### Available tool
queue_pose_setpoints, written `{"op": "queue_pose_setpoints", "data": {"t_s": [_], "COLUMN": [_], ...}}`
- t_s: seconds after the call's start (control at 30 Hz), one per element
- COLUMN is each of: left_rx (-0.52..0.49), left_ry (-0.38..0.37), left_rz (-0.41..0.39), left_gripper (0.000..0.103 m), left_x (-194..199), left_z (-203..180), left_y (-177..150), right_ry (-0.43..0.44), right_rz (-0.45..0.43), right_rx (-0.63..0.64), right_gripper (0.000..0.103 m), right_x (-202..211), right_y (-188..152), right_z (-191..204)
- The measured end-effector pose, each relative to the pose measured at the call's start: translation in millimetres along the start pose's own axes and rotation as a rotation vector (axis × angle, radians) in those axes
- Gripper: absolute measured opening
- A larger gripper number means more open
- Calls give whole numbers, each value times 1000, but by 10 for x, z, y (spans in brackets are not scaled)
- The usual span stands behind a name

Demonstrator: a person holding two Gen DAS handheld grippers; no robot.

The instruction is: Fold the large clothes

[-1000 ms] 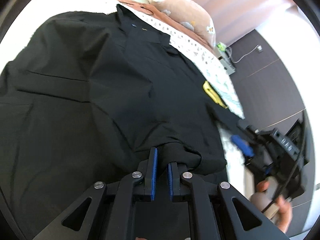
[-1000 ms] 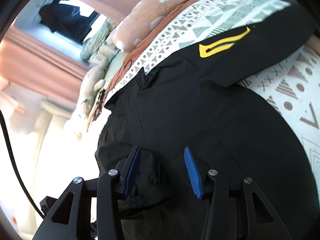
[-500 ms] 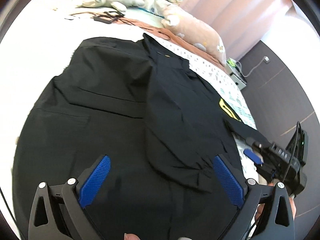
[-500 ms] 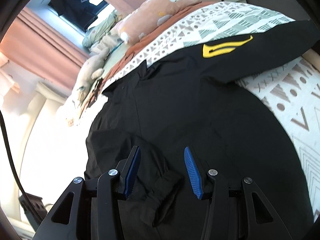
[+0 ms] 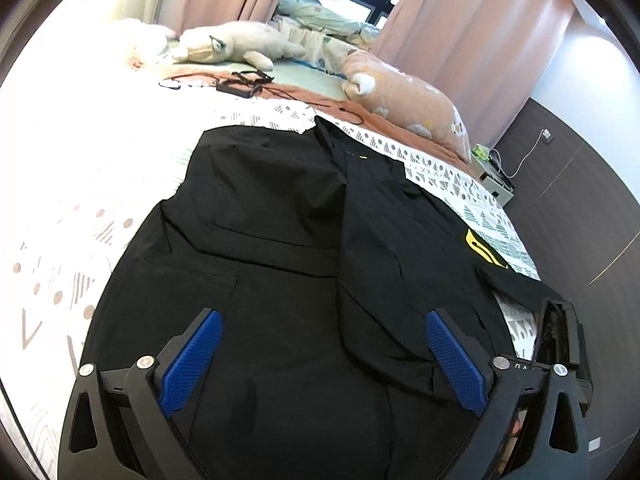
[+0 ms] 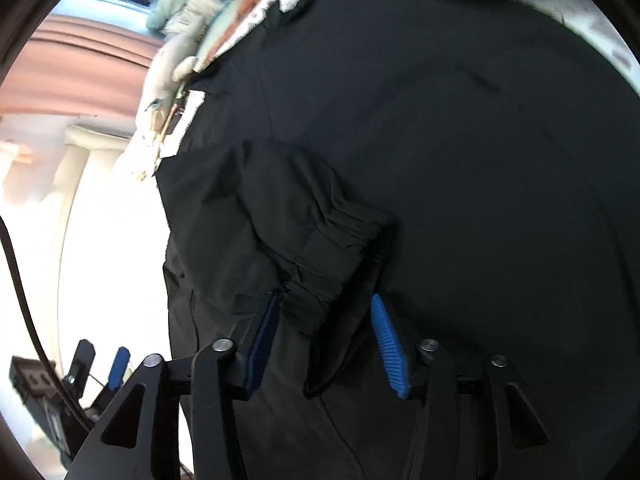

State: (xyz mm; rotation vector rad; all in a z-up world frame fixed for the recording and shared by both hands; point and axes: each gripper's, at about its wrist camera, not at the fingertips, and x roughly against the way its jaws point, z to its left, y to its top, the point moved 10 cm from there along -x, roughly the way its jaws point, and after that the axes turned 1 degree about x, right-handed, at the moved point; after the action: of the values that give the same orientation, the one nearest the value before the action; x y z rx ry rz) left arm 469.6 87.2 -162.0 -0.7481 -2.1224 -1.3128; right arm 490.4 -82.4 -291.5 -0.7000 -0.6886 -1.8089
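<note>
A large black jacket [image 5: 280,240] lies spread on the bed, one sleeve folded across its front. A yellow logo [image 5: 482,250] shows on its far sleeve. My left gripper [image 5: 320,358] is wide open and empty above the jacket's lower part. My right gripper [image 6: 324,340] is open, low over the jacket, with the folded sleeve's gathered cuff [image 6: 340,248] just ahead of and partly between the blue pads. The right gripper also shows at the left wrist view's right edge [image 5: 560,340].
The patterned bedsheet [image 5: 80,208] surrounds the jacket. A pink pillow [image 5: 404,100], a white plush toy [image 5: 236,44] and black cables [image 5: 240,82] lie at the bed's head. Pink curtains [image 5: 472,28] and a dark wall [image 5: 580,200] stand behind.
My left gripper let go of the sleeve cuff, opened wide and pulled back and up. My right gripper came down close to the folded sleeve's cuff.
</note>
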Motion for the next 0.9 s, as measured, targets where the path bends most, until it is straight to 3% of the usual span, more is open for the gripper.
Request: {"op": "queue_pose_setpoints", "data": {"t_s": [0.17, 0.23, 0.27, 0.3, 0.33, 0.47, 0.67, 0.83, 0.87, 0.9], "left_rx": [11, 9, 2, -2, -2, 20, 49, 69, 70, 69], "left_ry": [0, -11, -7, -2, -2, -16, 16, 26, 34, 46], "left_rz": [-15, -13, -16, -21, -27, -25, -44, -31, -34, -42], "left_gripper": [95, 95, 95, 95, 95, 95, 95, 95, 95, 95], "left_x": [-30, -63, -71, -82, -92, -144, -191, -227, -226, -216], "left_z": [41, 42, 38, 40, 42, 81, 248, 334, 354, 369], "left_y": [26, 27, 27, 37, 47, 83, 150, 151, 157, 161], "right_ry": [39, 18, -6, -31, -36, -19, -78, -18, -2, 7], "right_rz": [-16, -26, -48, -57, -63, -158, -326, -212, -176, -147], "right_rx": [15, 26, 54, 66, 60, 81, 185, 83, 67, 56], "right_gripper": [58, 49, 37, 18, 12, 2, 2, 4, 18, 46], "right_x": [-121, -90, -74, -81, -84, 117, 640, 525, 450, 381], "right_y": [74, 129, 173, 207, 236, 458, 835, 758, 704, 653], "right_z": [7, 26, 28, 7, -24, -19, 90, -60, -91, -108]}}
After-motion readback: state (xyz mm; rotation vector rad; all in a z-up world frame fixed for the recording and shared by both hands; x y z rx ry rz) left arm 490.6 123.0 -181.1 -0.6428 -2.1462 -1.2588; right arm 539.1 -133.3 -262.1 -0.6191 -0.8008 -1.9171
